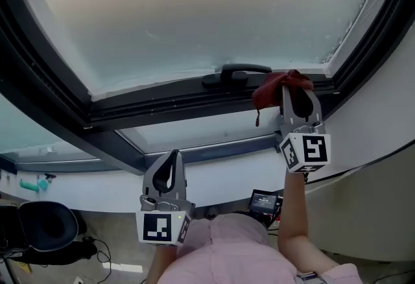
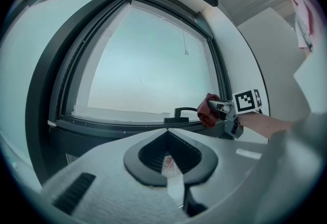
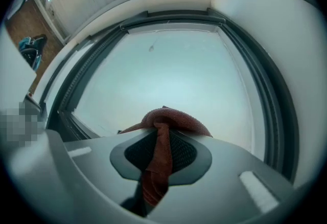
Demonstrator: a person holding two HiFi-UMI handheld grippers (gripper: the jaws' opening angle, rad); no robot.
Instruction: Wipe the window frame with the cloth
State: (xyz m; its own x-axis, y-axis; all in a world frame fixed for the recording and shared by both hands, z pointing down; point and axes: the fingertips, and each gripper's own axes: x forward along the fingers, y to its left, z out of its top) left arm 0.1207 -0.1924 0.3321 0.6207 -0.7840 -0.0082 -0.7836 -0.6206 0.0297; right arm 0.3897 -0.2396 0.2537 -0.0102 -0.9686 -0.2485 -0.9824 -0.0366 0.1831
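Observation:
A dark red cloth (image 1: 280, 86) is pinched in my right gripper (image 1: 293, 89), which is shut on it and held up at the dark window frame (image 1: 162, 101), just right of the black window handle (image 1: 237, 74). In the right gripper view the cloth (image 3: 162, 141) bunches over the jaw tips and hangs down between them. The left gripper view shows the cloth (image 2: 206, 111) against the frame (image 2: 117, 125) beside the handle (image 2: 180, 114). My left gripper (image 1: 168, 171) hangs lower, below the sill, shut with nothing in it (image 2: 168, 159).
Frosted glass (image 1: 194, 10) fills the window above the frame. A white sill and wall (image 1: 220, 172) run below it. A black chair (image 1: 39, 227) and a small screen device (image 1: 264, 200) sit low near the floor. A white wall (image 1: 389, 120) curves at right.

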